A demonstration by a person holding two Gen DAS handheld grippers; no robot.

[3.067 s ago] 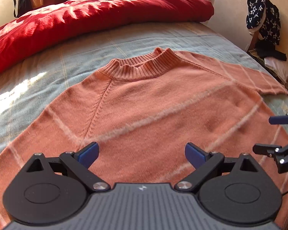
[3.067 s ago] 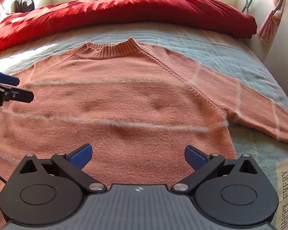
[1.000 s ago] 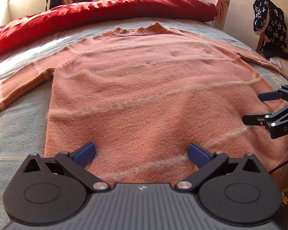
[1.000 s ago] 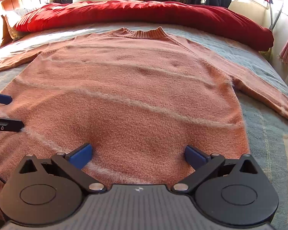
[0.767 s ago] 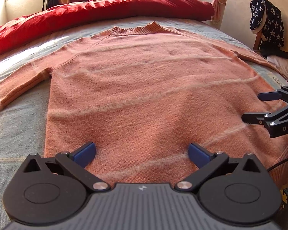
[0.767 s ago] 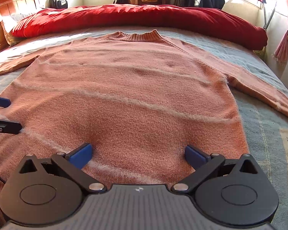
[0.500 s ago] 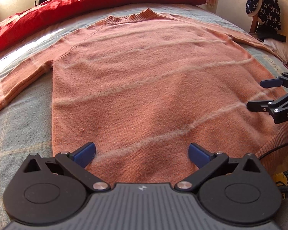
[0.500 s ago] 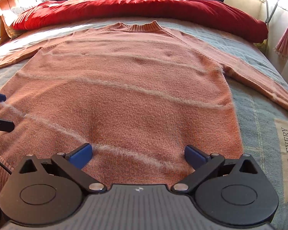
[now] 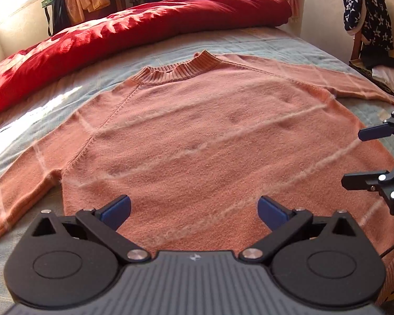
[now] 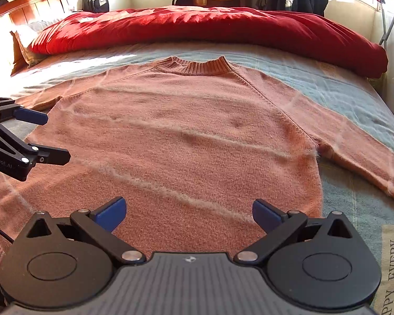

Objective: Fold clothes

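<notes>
I am holding my left gripper (image 9: pixel 194 207) and right gripper (image 10: pixel 189 210) wide apart and empty above the lower body of the salmon sweater (image 9: pixel 210 136), which is lying flat and unfolded on the bed (image 10: pixel 315 78), sleeves spread, collar away from me. For a clean fold, I judge both should be pinching matching edges evenly

so the bed (image 10: pixel 315 84) has a pale blue checked cover, and an orange sweater (image 10: pixel 186 141) with thin pale stripes lies flat on it, sleeves spread to both sides, collar toward a bunched-up red duvet (image 10: pixel 210 29) along the far edge
</notes>
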